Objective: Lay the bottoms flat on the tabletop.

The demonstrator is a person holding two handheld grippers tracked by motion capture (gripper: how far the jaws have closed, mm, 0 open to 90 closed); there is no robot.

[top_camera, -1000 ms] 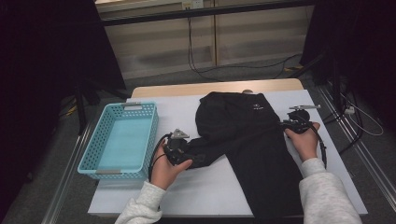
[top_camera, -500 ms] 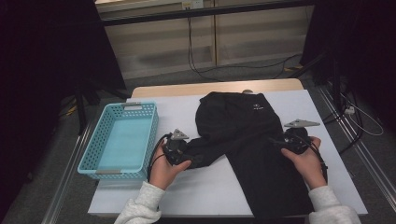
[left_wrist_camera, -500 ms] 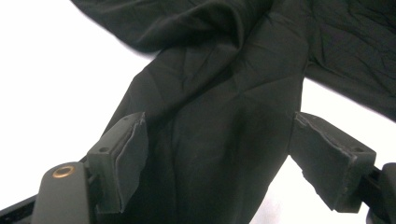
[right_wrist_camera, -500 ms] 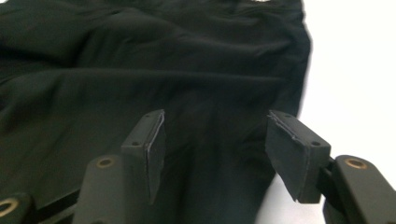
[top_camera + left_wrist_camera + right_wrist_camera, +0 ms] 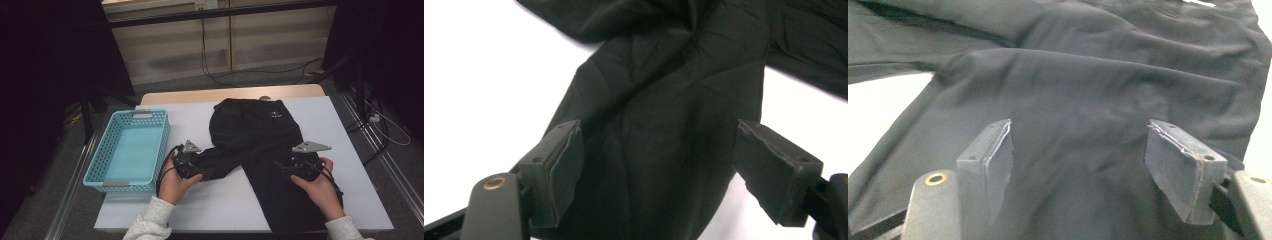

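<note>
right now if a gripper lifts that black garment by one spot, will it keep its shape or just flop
The black garment would probably flop: it lies flat on the white table cover with soft creases and a folded-over part. It looks thin, so likely light. Pushed, it would probably bunch up rather than slide whole.

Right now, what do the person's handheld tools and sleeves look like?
Both are black two-jaw units: the left tool and the right tool each carry a grey three-cornered plate on top and trail a black cable. Jaw pads are dark grey rectangular blocks. Sleeves are light grey knit.

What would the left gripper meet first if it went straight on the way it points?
Probably the black garment: its cloth lies directly ahead between the left gripper's open jaws, though how near is unclear.
</note>
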